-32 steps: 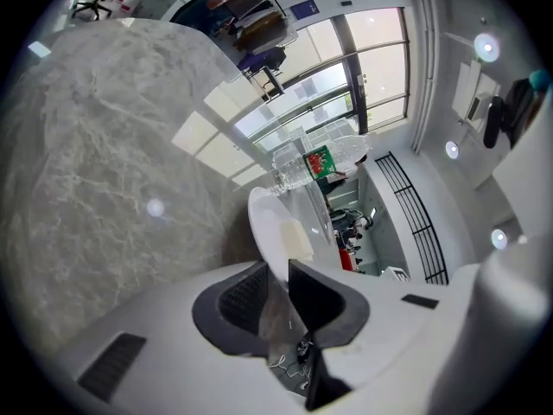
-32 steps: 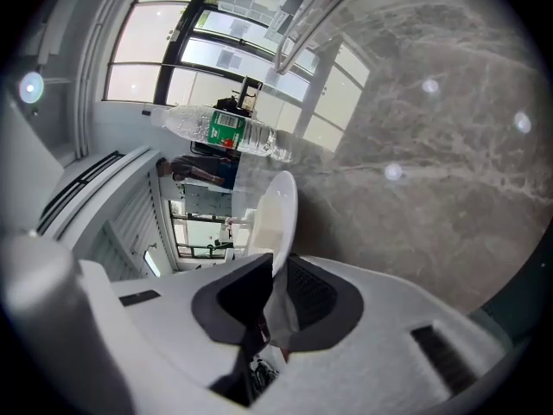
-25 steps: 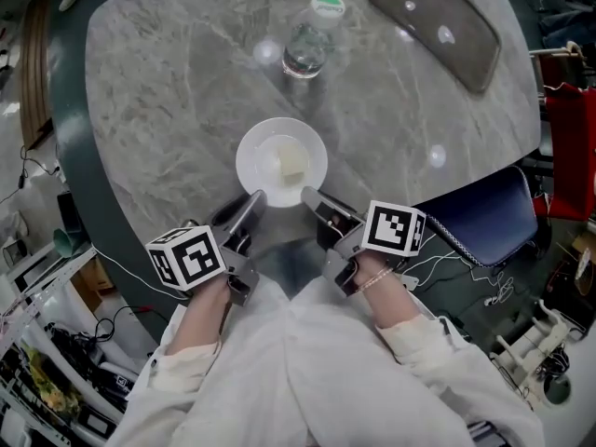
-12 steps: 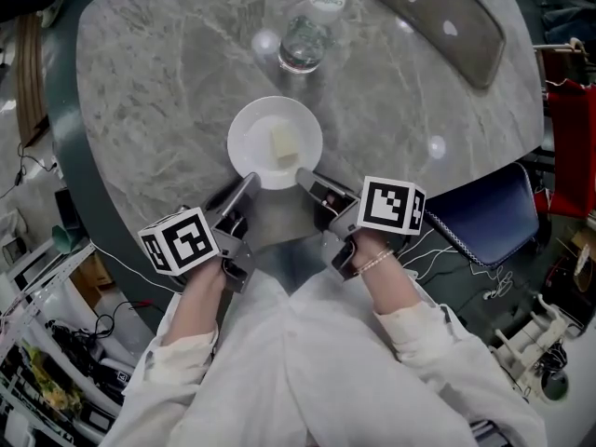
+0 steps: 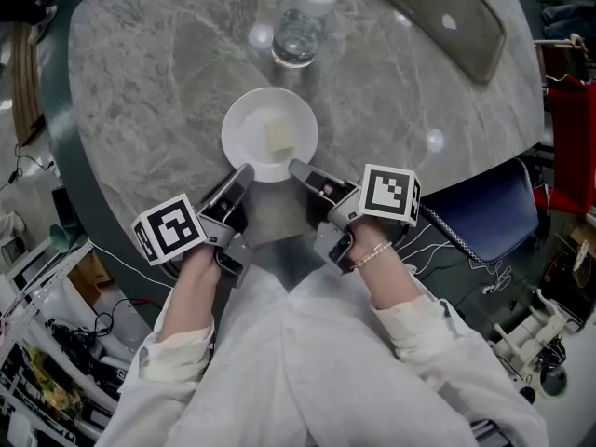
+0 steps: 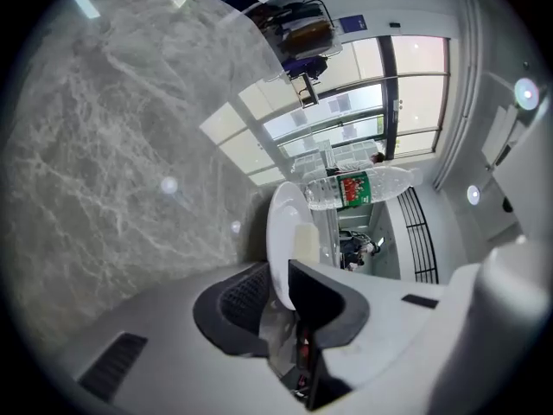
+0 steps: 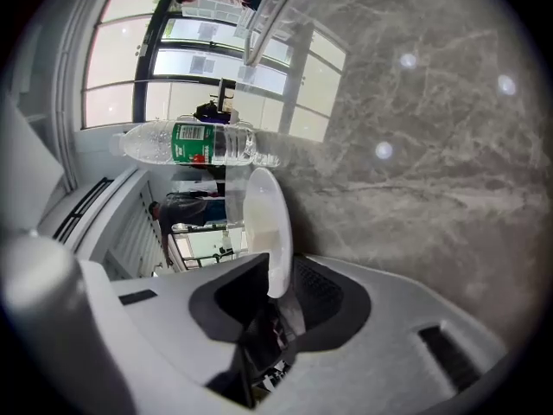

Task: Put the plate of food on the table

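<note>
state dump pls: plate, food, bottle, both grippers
plate: flat, looks set down on the table
food: one pale piece, lying on the plate
bottle: upright, cap on, apart from the plate
left gripper: shut on the plate's rim
right gripper: jaws opening, plate's rim between them

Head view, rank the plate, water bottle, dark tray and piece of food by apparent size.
1. dark tray, partly out of frame
2. plate
3. water bottle, seen from above
4. piece of food
</note>
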`<state>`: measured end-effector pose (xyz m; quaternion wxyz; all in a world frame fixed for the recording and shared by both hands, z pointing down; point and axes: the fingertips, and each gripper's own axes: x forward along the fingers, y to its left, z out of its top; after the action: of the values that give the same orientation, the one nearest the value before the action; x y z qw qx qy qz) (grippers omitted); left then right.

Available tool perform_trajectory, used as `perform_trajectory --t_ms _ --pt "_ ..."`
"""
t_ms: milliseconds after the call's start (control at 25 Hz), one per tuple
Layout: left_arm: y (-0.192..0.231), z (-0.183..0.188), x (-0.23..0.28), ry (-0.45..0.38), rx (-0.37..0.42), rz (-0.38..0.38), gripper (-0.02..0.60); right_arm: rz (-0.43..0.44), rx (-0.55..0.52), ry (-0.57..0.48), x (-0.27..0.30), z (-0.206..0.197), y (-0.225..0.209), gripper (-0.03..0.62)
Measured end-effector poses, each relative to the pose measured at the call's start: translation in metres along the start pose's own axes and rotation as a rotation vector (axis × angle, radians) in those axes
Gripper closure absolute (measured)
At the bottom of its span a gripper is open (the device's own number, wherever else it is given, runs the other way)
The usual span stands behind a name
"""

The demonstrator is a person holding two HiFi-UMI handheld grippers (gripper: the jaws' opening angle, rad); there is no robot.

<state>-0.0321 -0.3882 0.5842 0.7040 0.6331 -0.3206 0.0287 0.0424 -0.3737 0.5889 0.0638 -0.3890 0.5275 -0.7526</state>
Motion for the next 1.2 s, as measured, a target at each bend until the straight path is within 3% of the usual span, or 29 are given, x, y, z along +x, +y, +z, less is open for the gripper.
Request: perform_trajectory --t_ms 160,480,680,960,1080,1200 --pt "0.002 -0.001 -0.001 -0.018 -0.064 0.031 0.517 0.013 -0.012 0.011 0.002 0.000 0.006 0.502" --pt "0.012 0.011 -0.009 -0.036 0.013 0.075 0.517 -0.046 -0.024 0.003 -0.006 0.001 0.001 0.470" --pt "0.015 0.014 -0.015 -0.038 0.045 0.080 0.517 -0.049 -0.107 -0.024 -0.010 0.009 0.001 0.465" --pt "-0.012 0.015 -0.026 -0.035 0.203 0.055 0.517 0.000 -0.310 -0.051 -0.029 0.013 0.035 0.473" --pt "-0.038 0.014 -0.032 -0.036 0.315 -0.008 0.517 0.085 -0.419 -0.060 -0.040 0.012 0.065 0.562" --pt "-0.071 0.012 -0.041 -0.041 0.474 -0.079 0.518 0.168 -0.463 -0.059 -0.054 0.003 0.092 0.580"
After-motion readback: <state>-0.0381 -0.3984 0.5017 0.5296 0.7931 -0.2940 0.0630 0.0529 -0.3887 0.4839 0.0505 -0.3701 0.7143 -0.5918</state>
